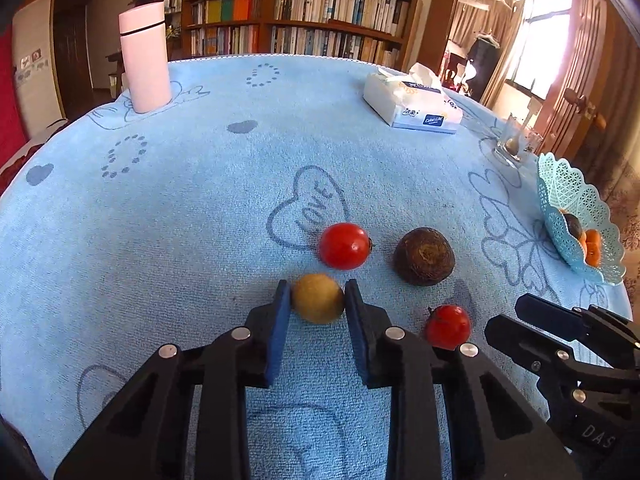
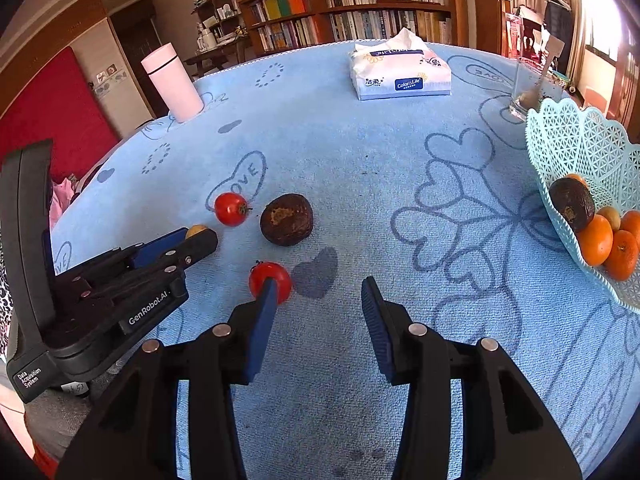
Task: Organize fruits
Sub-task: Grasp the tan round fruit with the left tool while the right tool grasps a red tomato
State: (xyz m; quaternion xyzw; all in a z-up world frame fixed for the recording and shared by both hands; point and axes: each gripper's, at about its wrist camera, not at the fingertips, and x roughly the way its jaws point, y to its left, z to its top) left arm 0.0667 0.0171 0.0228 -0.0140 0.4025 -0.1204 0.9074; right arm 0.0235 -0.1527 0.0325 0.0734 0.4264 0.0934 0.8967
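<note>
"LOVE" sits inside a heart on the blue tablecloth (image 1: 200,208), about twelve o'clock from the fruit. The tissue pack (image 2: 401,70) at one o'clock reads "Colors Life". The left gripper (image 2: 202,236) carries "GenRobot.AI" and "Data Acquisition System".

Both black grippers (image 2: 320,300) carry blue ribbed pads, silver pins and white "GenRobot.AI" lettering.
</note>
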